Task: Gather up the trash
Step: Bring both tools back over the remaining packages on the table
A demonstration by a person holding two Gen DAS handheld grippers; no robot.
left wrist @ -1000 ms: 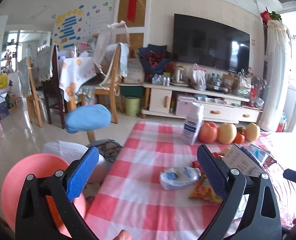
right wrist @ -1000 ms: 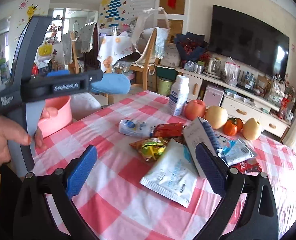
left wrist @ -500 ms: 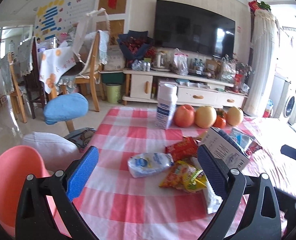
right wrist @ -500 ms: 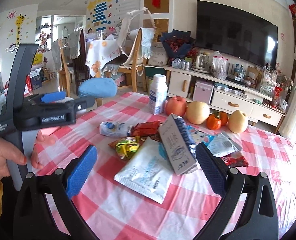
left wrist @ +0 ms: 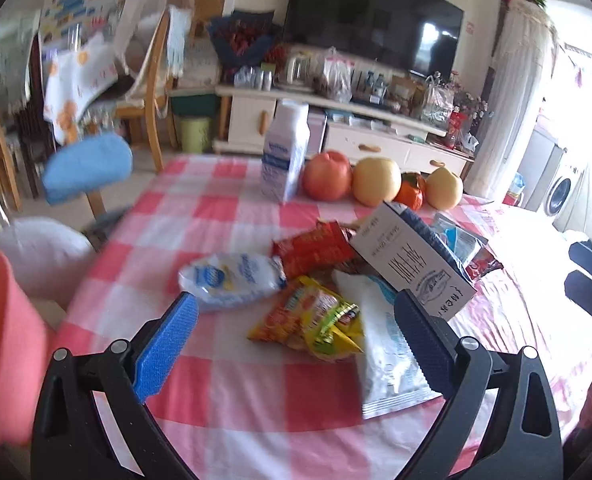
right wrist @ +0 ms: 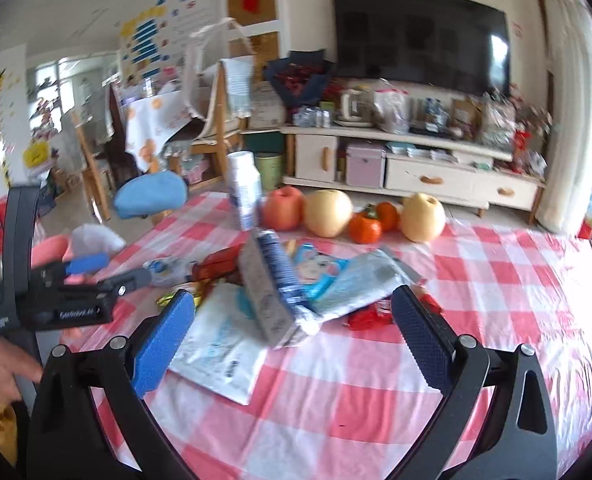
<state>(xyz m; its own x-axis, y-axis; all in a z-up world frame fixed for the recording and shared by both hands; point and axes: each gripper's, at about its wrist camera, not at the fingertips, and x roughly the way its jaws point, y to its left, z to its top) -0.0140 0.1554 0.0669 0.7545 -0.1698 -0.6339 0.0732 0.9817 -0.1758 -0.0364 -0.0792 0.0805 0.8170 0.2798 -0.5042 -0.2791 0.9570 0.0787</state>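
A pile of trash lies mid-table on the red-checked cloth (left wrist: 216, 392): a white-blue wrapper (left wrist: 232, 280), a red snack packet (left wrist: 311, 246), a yellow snack packet (left wrist: 315, 320), a white pouch (left wrist: 387, 356) and a tilted grey carton (left wrist: 411, 264). My left gripper (left wrist: 294, 320) hovers open just short of the yellow packet. In the right wrist view the carton (right wrist: 268, 292), the white pouch (right wrist: 220, 348), a silver-blue packet (right wrist: 351, 280) and a red wrapper (right wrist: 369, 316) lie ahead of my open right gripper (right wrist: 292, 312). Neither gripper holds anything.
A white bottle (left wrist: 286, 152), an apple (left wrist: 327, 176), pears (left wrist: 377, 182) and small oranges (left wrist: 411, 194) stand at the table's far side. A pink bin (left wrist: 0, 344) sits off the left edge, beside a blue-seated chair (left wrist: 88, 168). A hand (right wrist: 0, 364) holds the left gripper (right wrist: 112, 270).
Both grippers have moved in toward the trash pile, which now looks larger and nearer. The left view has swung right, away from the pink bin. Both stay open.
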